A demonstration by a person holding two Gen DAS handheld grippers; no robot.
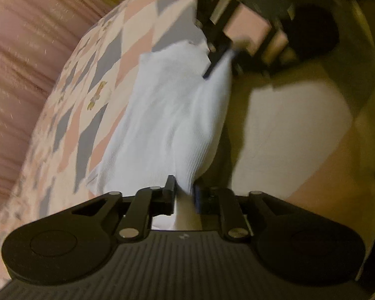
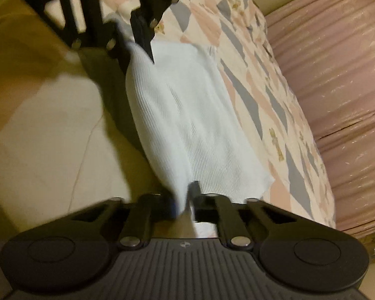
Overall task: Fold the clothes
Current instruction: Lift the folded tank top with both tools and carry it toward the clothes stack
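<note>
Two grippers share one white ribbed garment [image 1: 167,125], and everything else is best placed against it. Beneath and beyond it spreads the patchwork bedspread [image 1: 87,80] of pink, grey and cream diamonds, with a pink pleated fabric [image 1: 17,50] past the bedspread's far edge; on the garment's other side the surface is plain cream and yellowish, partly in shadow. The garment hangs stretched as a lifted band between the two tools, its lower portion trailing onto the bedspread, so it appears already doubled over at least once, though I cannot count the layers. Judging by this, the fold is mid-way: an edge is raised and carried, not yet laid down or smoothed, and no finished stack shows anywhere. The left gripper [image 1: 183,195] has its jaws drawn nearly together, pinching one end of the garment; the right gripper [image 2: 185,197] is likewise closed tight on the opposite end, and each tool appears in the other's view at the garment's far end. Motion blur softens both views, chiefly the far gripper and the cloth edges. What kind of garment it is stays unclear, since sleeves, collar or hems are not distinguishable. Whoever holds the tools is out of view.
</note>
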